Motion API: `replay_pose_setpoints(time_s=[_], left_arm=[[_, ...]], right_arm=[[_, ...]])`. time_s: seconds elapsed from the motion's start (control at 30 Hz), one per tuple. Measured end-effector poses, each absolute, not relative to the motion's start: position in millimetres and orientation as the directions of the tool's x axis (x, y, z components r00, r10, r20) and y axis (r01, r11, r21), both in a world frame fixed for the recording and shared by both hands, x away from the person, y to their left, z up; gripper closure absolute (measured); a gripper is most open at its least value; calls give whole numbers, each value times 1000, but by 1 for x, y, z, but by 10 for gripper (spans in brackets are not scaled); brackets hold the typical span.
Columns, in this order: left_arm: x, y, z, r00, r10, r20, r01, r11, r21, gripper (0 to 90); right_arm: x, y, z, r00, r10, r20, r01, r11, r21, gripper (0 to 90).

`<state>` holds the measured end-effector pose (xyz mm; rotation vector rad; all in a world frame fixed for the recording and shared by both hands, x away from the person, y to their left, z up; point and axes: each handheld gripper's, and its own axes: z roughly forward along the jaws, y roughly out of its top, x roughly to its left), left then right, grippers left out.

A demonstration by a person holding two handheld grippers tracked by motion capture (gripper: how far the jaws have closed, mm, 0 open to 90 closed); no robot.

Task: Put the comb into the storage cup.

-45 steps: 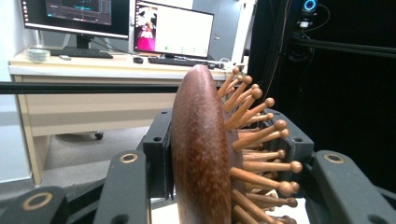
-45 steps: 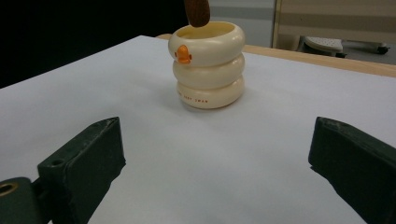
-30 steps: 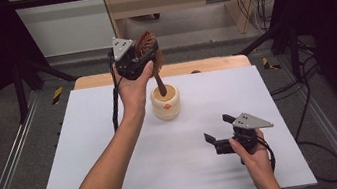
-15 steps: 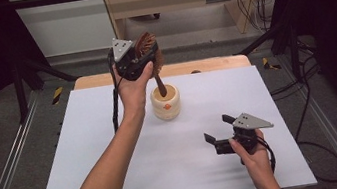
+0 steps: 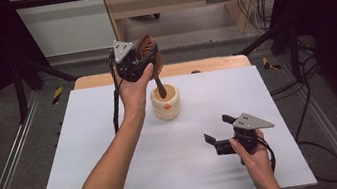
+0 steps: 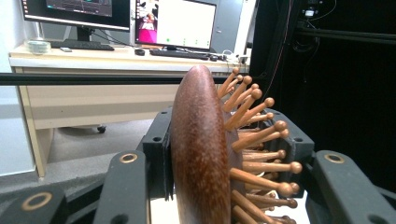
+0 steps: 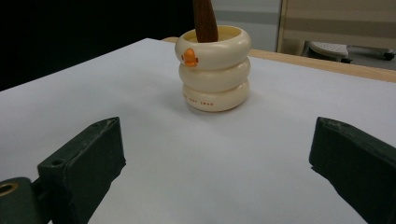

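The wooden hairbrush (image 5: pixel 149 52) is pinched by the left tongs (image 5: pixel 143 60) at upper centre, its handle in the cream cup (image 5: pixel 165 102); the right tongs (image 5: pixel 218 132) are held spread, lower right.

dark wooden hairbrush (image 5: pixel 150 57) upright, handle down in cream ringed cup (image 5: pixel 166 103) on white table

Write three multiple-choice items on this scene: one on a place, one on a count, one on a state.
1. Where is the brush handle's end?
A. inside the cup
B. flat on the table
C. in the right gripper

2. How many stacked rings form the cup?
A. one
B. three
C. five

3. How is the left gripper?
A. open and empty
B. shut on the brush
C. lying on the table

Key: 1 A, the handle dips below the cup's rim; 2 B, the right gripper view shows three rings; 3 B, its jaws clamp the brush head.
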<state>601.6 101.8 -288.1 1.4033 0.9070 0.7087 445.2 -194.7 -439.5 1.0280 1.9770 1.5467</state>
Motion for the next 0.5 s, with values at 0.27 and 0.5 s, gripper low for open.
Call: replay_pose_setpoints(time_s=[0.27, 0.5], left_arm=[[602, 99, -291, 502, 859, -98, 103, 53, 993, 499], [604, 97, -295, 503, 858, -101, 115, 50, 992, 499]], right_arm=[[445, -194, -439, -640, 760, 114, 291, 103, 951, 35], [445, -194, -440, -642, 758, 114, 291, 103, 951, 34]])
